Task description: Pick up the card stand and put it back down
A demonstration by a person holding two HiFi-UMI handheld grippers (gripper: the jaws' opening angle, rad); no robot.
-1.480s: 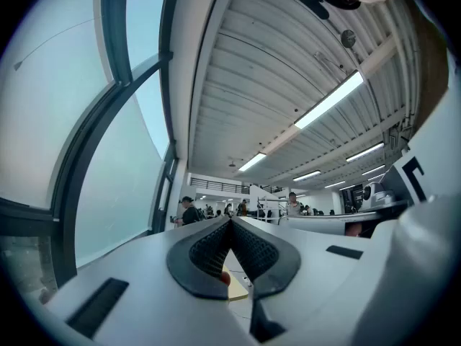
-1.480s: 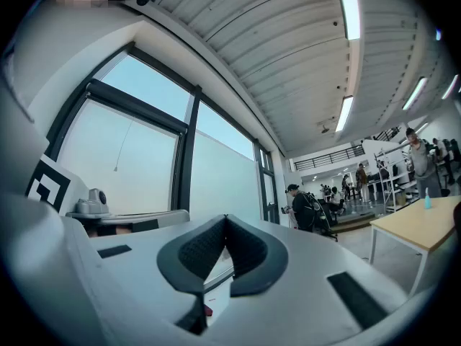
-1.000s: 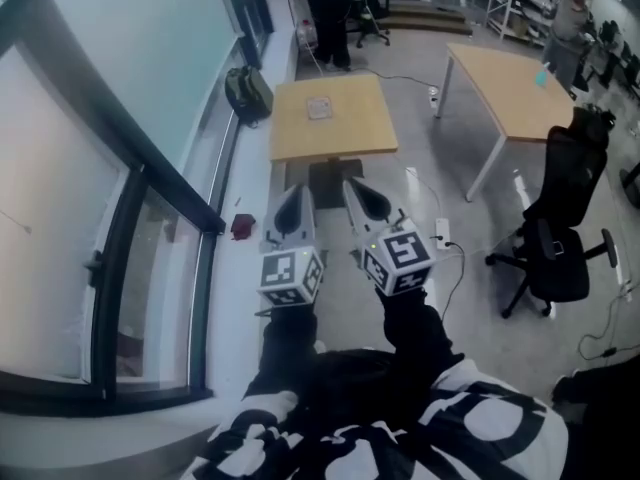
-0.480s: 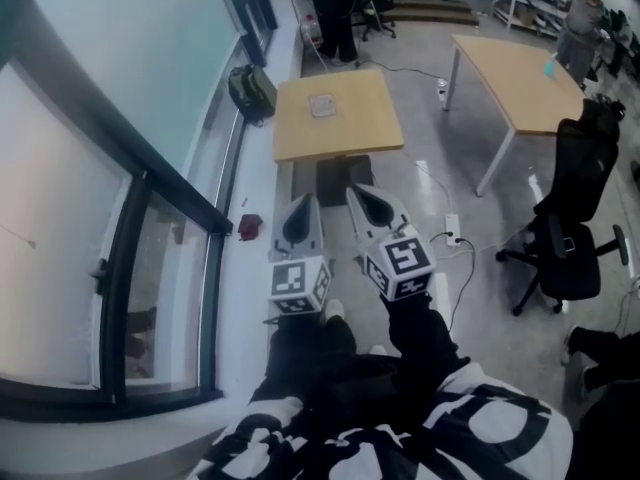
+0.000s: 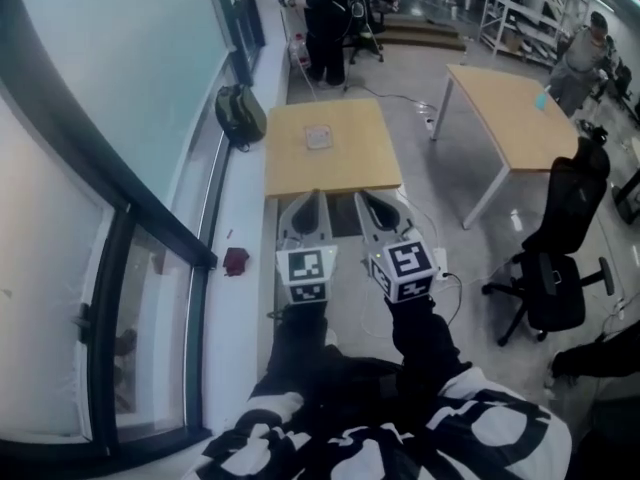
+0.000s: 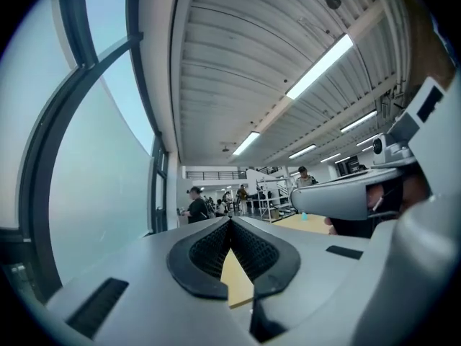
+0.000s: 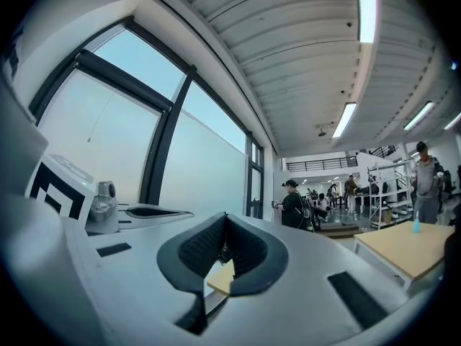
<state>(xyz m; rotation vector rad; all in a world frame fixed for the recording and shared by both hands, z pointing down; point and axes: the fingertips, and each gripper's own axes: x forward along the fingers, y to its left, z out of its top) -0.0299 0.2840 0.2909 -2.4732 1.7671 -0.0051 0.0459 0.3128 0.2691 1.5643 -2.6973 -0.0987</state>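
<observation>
The left gripper (image 5: pixel 306 204) and right gripper (image 5: pixel 372 206) hang side by side at the tabletop's (image 5: pixel 350 163) near edge, jaws together and empty, probably because the card stand (image 5: pixel 318 137) at its middle is beyond reach.

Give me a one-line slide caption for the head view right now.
Left gripper and right gripper, both shut and empty, point toward the small wooden table where the card stand sits.

No words, numbers or brand names can be read anywhere. The white cube (image 5: pixel 306 274) on the left gripper (image 5: pixel 309 202) and the same kind of cube (image 5: pixel 405 266) on the right gripper (image 5: pixel 371 201) show only black square patterns.
</observation>
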